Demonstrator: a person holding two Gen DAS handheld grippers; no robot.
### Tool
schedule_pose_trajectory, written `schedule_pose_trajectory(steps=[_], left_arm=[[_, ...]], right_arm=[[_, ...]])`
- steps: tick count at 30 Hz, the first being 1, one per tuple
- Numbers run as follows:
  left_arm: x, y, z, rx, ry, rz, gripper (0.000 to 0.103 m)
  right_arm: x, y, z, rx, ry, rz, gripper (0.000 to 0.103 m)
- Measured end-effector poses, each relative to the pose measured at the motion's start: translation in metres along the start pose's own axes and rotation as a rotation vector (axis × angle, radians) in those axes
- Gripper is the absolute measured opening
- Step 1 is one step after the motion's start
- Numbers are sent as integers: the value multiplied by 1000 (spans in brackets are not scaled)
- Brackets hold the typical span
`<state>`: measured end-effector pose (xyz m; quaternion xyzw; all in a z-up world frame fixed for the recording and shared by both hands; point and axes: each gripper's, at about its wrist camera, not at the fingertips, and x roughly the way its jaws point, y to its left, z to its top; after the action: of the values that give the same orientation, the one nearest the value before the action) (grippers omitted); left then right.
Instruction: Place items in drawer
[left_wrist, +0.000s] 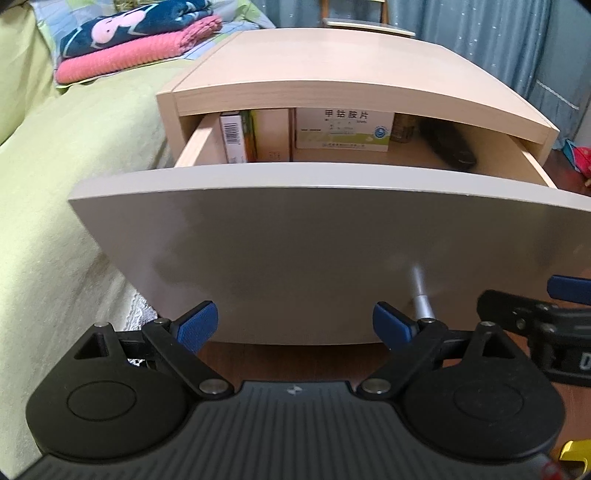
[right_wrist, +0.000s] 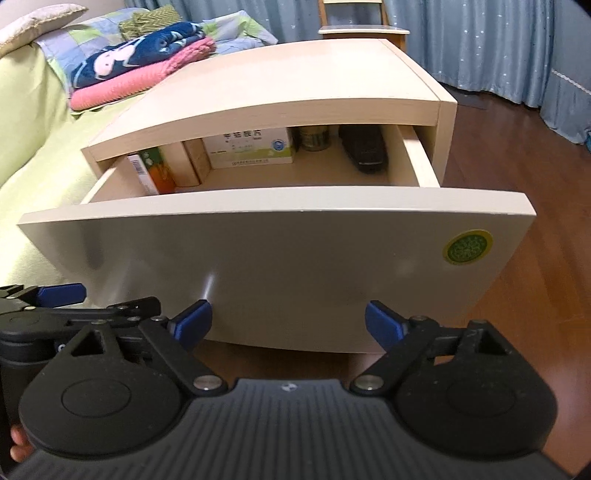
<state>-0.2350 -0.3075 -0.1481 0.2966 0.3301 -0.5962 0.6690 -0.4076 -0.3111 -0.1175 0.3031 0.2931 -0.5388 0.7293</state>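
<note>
Blue-tipped left claw (left_wrist: 295, 325) and right claw (right_wrist: 288, 323) hover spread, empty, before the drawer (right_wrist: 280, 258).

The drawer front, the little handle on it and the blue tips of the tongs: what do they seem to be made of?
Drawer front: probably laminated board, smooth and satiny; it carries a soft sheen and shows no grain.
Handle: looks like brushed metal, silvery with a bright highlight.
Blue tips: apparently rubber or soft plastic, matt and finely textured, set on black plastic arms. Both tongs, left and right, are open and empty.
</note>
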Motion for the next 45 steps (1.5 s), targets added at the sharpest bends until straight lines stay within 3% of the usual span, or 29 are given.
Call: schedule_pose_trajectory(steps=[8, 45], left_arm=[[7, 11, 1, -53, -17, -16, 96], [8, 4, 5, -34, -29, 10, 97]], right_arm=[[12, 1, 0, 5, 5, -43, 89], [23, 5, 5, 7, -17, -73, 98]])
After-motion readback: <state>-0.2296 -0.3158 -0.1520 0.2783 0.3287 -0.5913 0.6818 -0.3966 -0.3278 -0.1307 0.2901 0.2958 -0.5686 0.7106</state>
